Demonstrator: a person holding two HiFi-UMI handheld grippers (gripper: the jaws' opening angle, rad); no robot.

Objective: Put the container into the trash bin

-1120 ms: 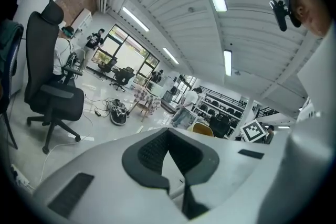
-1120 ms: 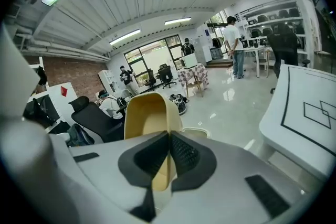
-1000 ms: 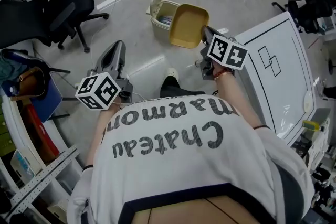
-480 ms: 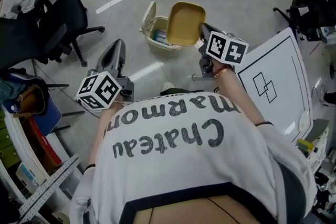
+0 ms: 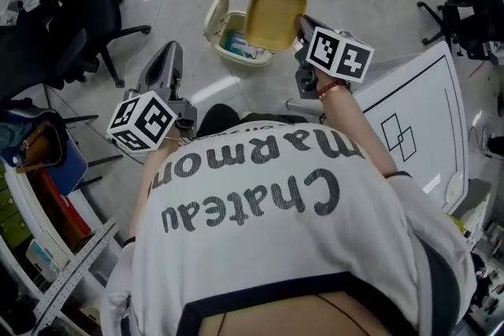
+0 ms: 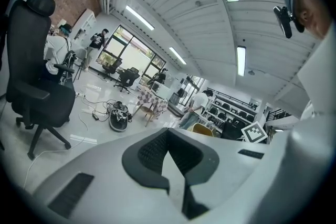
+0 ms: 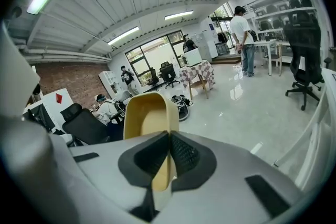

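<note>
A yellow rectangular container [image 5: 273, 14] hangs in the air, its rim clamped in my right gripper [image 5: 302, 29]. In the right gripper view the container [image 7: 149, 119] stands upright between the closed jaws of the right gripper [image 7: 167, 161]. Just left of and below it on the floor sits a small cream trash bin [image 5: 233, 46] with its lid [image 5: 213, 10] flipped up and some waste inside. My left gripper [image 5: 163, 68] hovers over the floor at left, shut and holding nothing; in the left gripper view its jaws [image 6: 169, 157] meet with nothing between them.
A black office chair [image 5: 67, 27] stands at upper left, with cables beyond it. A white board with drawn lines [image 5: 413, 122] lies at right. Shelving and a blue box [image 5: 55, 161] line the left edge. People and desks show far off in the gripper views.
The right gripper has carried the container up and left in the picture, so it now overlaps the bin's right rim. The left gripper stayed about where it was.
</note>
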